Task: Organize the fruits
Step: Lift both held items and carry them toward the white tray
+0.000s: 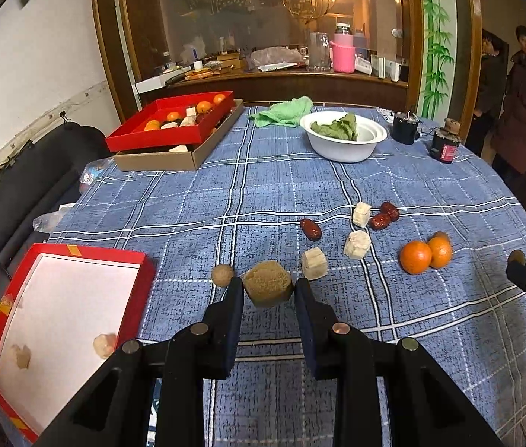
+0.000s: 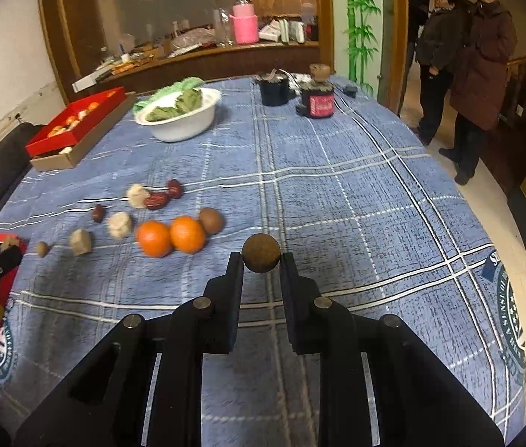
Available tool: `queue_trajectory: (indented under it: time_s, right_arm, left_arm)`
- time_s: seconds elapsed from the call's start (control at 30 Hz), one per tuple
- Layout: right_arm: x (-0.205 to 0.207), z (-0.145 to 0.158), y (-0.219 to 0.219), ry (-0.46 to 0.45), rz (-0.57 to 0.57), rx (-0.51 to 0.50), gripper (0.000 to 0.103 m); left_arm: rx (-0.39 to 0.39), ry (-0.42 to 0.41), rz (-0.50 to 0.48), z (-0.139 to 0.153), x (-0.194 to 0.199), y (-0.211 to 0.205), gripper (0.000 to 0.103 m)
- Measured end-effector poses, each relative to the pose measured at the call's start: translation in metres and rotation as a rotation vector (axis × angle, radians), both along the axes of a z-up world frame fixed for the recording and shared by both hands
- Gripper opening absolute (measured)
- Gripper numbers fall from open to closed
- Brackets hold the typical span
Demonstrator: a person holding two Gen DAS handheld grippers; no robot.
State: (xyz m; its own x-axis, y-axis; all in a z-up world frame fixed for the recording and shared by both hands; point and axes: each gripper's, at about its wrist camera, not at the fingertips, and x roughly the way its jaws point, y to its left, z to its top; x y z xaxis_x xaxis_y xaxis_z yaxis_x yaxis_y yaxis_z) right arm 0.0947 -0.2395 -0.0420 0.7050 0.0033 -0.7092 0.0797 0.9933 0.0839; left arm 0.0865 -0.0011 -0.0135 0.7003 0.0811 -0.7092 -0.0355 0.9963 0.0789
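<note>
The left claw was clamped on a brown hexagonal block with a grainy surface, both pads pressed against its sides, the block held clear above the blue plaid cloth on the tabletop. Just left of it a small round brown fruit lay on the cloth, and just right a pale cube. Farther out were a second pale piece, a third, one red date on its own and two more dates touching each other beside the third piece. Two oranges sat side by side to the right, touching.

The right claw was pinched narrowly on a dark brown ball — held at the very tips, above the cloth. From its view a brown kiwi-like fruit lay against the nearer orange.

To the left claw's lower left stood an open red box with a white floor, two pale lumps in it. At the tabletop's far side were a red tray of oranges and pale pieces resting on a cardboard box, a green rag, a white bowl with green leaves, and two dark jars. People in dark coats stood beyond the tabletop's edge.
</note>
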Motion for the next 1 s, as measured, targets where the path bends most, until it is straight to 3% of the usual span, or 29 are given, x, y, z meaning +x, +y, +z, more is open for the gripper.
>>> queue_trajectory:
  time_s: [0.57,1.0]
  right_arm:
    - [-0.045,0.031,0.050,-0.063,0.080,-0.043,0.019]
    - [-0.064,0.045,0.093,-0.096,0.166,-0.066,0.019]
  left_arm:
    - [-0.022,-0.051,0.010,0.026,-0.038,0.015,0.027]
    - [-0.035,-0.063,0.047,0.029,-0.062,0.045,0.027]
